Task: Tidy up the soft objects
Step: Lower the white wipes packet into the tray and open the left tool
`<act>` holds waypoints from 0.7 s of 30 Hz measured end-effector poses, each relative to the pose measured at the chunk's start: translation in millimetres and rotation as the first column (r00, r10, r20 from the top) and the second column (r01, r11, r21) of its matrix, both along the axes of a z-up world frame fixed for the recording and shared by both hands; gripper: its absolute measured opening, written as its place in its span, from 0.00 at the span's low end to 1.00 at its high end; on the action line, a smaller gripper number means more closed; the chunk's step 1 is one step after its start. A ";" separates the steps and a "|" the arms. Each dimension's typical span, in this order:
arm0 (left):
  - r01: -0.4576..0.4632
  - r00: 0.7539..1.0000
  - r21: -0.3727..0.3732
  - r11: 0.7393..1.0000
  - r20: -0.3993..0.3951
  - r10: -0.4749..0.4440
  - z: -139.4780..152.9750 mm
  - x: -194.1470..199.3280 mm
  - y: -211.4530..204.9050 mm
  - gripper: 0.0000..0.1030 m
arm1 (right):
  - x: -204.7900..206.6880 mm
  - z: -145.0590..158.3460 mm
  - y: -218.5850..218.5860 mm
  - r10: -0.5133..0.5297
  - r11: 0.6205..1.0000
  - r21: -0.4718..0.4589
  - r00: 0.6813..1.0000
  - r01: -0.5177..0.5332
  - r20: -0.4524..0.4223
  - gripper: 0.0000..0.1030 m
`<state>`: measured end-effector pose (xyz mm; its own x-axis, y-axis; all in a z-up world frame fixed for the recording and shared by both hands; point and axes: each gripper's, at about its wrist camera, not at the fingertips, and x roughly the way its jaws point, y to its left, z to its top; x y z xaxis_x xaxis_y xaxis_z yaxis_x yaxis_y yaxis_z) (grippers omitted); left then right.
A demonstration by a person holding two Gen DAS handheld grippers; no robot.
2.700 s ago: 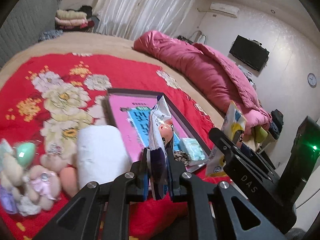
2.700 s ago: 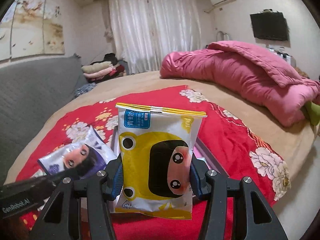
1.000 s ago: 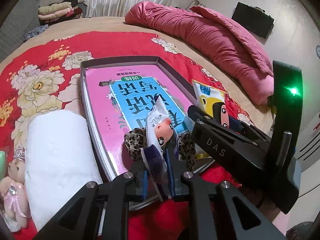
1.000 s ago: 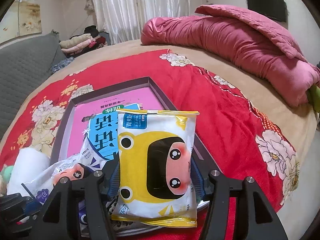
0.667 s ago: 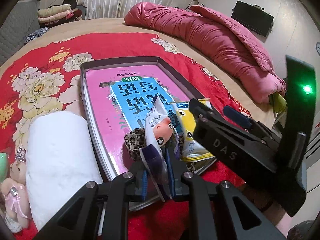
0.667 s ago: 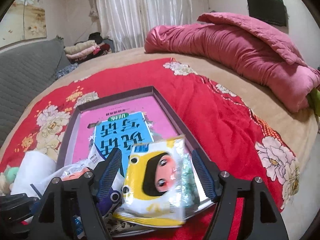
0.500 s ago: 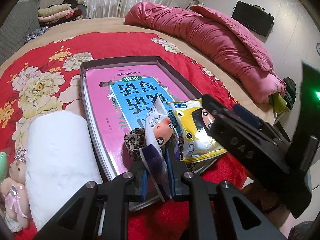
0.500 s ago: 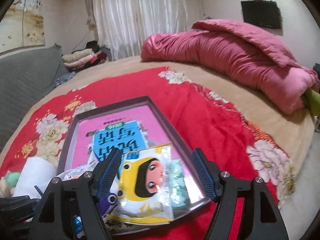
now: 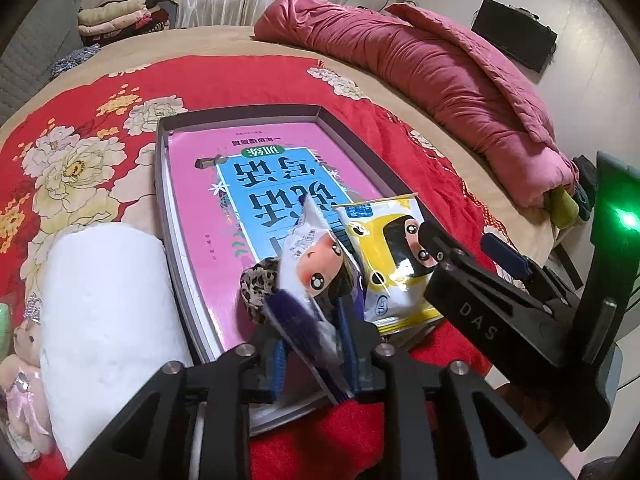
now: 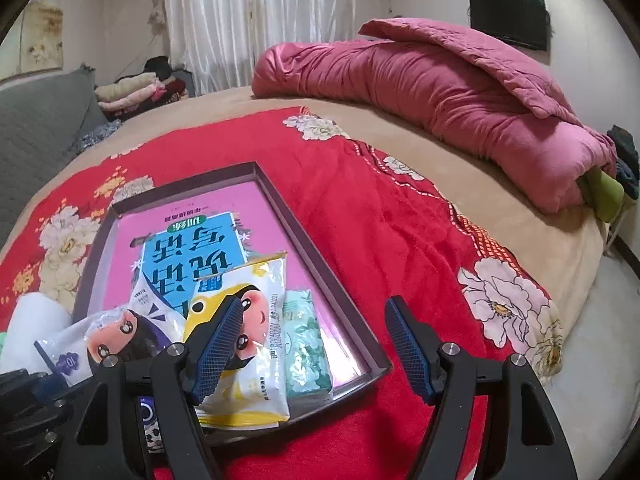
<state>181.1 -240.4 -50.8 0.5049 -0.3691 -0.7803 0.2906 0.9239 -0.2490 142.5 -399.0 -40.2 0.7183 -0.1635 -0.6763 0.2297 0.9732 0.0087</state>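
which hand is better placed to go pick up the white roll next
Right. The right gripper stands open and empty, its yellow cartoon packet lying in the dark shallow tray. The left gripper has the purple-and-white doll-face packet between its just-opening jaws, although the white soft roll lies nearer it.

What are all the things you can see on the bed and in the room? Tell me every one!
Tray: 1, dark grey, on red blanket.
Book: 1, pink and blue, in tray.
Yellow packet: 1, in tray.
Doll-face packet: 1, white and purple, between left gripper's pads.
Green packet: 1, in tray.
Leopard scrunchie: 1, in tray.
White roll: 1, beside tray.
Small doll: 1, pink.
Quilt: 1, pink.
Red blanket: 1, flowered.
TV: 1, black.
Left gripper: 1, black, just been opening.
Right gripper: 1, black, open.
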 end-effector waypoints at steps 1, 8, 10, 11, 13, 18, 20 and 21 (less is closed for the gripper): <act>-0.001 1.000 0.003 1.000 -0.001 0.001 -0.1 -0.3 -0.2 0.31 | 0.2 -0.3 0.1 0.001 1.000 -0.002 1.000 -0.001 -0.001 0.72; 0.020 0.999 0.012 1.000 0.032 -0.021 9.1 -4.1 -4.7 0.52 | 0.0 0.5 -0.4 -0.005 1.000 0.002 1.000 0.005 0.005 0.72; 0.023 0.999 0.016 1.000 0.046 -0.024 14.7 -5.9 -4.7 0.53 | -0.8 1.3 -1.2 -0.006 1.000 0.005 1.000 0.006 0.009 0.72; 0.022 0.998 0.016 1.000 0.050 -0.022 17.4 -7.0 -3.8 0.53 | -1.1 1.7 -1.6 -0.007 1.000 0.007 1.000 0.007 0.011 0.72; 0.015 0.998 0.001 1.000 0.059 -0.015 23.4 -10.1 0.1 0.53 | -1.6 2.0 -2.7 -0.011 1.000 0.013 1.000 0.011 0.013 0.72; 0.007 0.997 -0.045 0.999 0.071 -0.004 35.2 -26.8 17.2 0.55 | -2.2 1.5 -4.7 -0.018 1.000 0.023 1.000 0.017 0.013 0.72; 0.011 0.998 -0.078 0.997 0.068 -0.006 37.5 -32.8 23.9 0.55 | -2.5 1.4 -4.2 -0.017 1.000 0.023 1.000 0.017 0.014 0.72; 0.012 0.997 -0.105 0.994 0.078 -0.004 40.1 -36.8 28.4 0.55 | -2.3 1.6 -4.2 -0.016 1.000 0.022 1.000 0.016 0.014 0.72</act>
<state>144.3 -212.0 -10.7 0.5592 -0.4515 -0.6953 0.3204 0.8912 -0.3210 140.2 -403.3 -38.6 0.7250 -0.1602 -0.6699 0.2447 0.9690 0.0331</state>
